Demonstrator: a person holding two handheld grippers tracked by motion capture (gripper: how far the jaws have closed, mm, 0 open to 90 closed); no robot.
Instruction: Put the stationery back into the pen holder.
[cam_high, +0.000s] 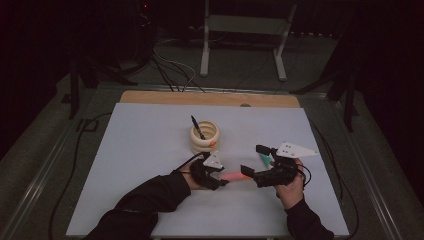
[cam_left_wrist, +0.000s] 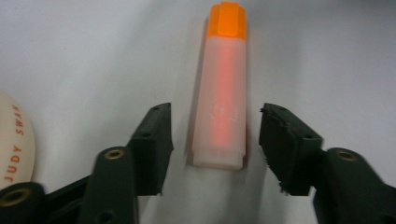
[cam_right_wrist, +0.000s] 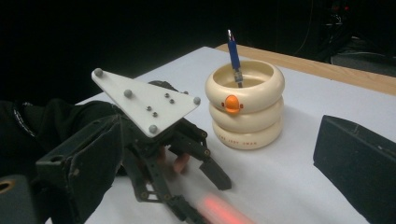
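Observation:
An orange highlighter (cam_high: 235, 176) (cam_left_wrist: 219, 107) lies flat on the white table top (cam_high: 145, 150), its orange cap pointing away from my left gripper. My left gripper (cam_high: 223, 176) (cam_left_wrist: 215, 135) is low over the table, with one jaw on each side of the highlighter's rear end. A gap shows on both sides, so the pads do not press on it. From the right gripper view, the left gripper (cam_right_wrist: 205, 196) stands over the blurred highlighter (cam_right_wrist: 219, 210). My right gripper (cam_high: 250, 160) (cam_right_wrist: 219, 144) is held wide open just to the right, with nothing in it.
A cream ringed pen cup with a duck face (cam_high: 204, 137) (cam_right_wrist: 245, 105) (cam_left_wrist: 14, 140) stands behind the left gripper and holds a blue pen (cam_high: 197, 127) (cam_right_wrist: 235, 58). A small green object (cam_high: 265, 160) lies by the right gripper. The table's wooden far edge (cam_high: 210, 98) runs behind.

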